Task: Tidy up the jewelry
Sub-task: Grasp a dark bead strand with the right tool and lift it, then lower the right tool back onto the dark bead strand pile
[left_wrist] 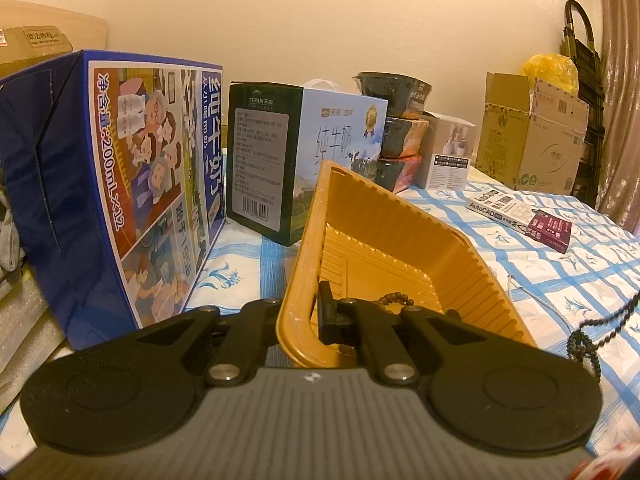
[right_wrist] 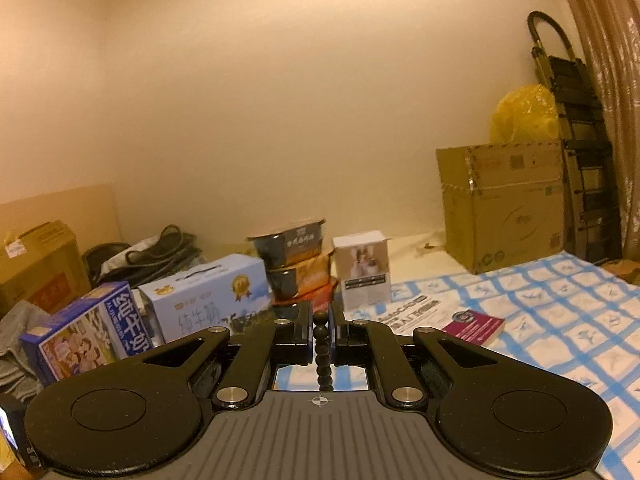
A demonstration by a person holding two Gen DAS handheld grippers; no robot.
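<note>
My left gripper (left_wrist: 306, 318) is shut on the near rim of a gold plastic tray (left_wrist: 384, 236), one finger inside and one outside, and the tray is tilted up. A brown bead bracelet (left_wrist: 394, 301) lies inside the tray near the gripper. A dark bead necklace (left_wrist: 588, 344) hangs at the right of the left wrist view, and a thin chain (left_wrist: 520, 286) lies on the cloth beside the tray. My right gripper (right_wrist: 323, 332) is shut on a strand of black beads (right_wrist: 322, 354), held up above the table.
A blue-checked cloth (left_wrist: 560, 280) covers the table. A blue milk carton box (left_wrist: 120, 200), a green box (left_wrist: 262, 160) and stacked bowls (left_wrist: 396, 132) stand behind the tray. A book (left_wrist: 520, 212) lies to the right, and cardboard boxes (right_wrist: 504, 204) stand by the wall.
</note>
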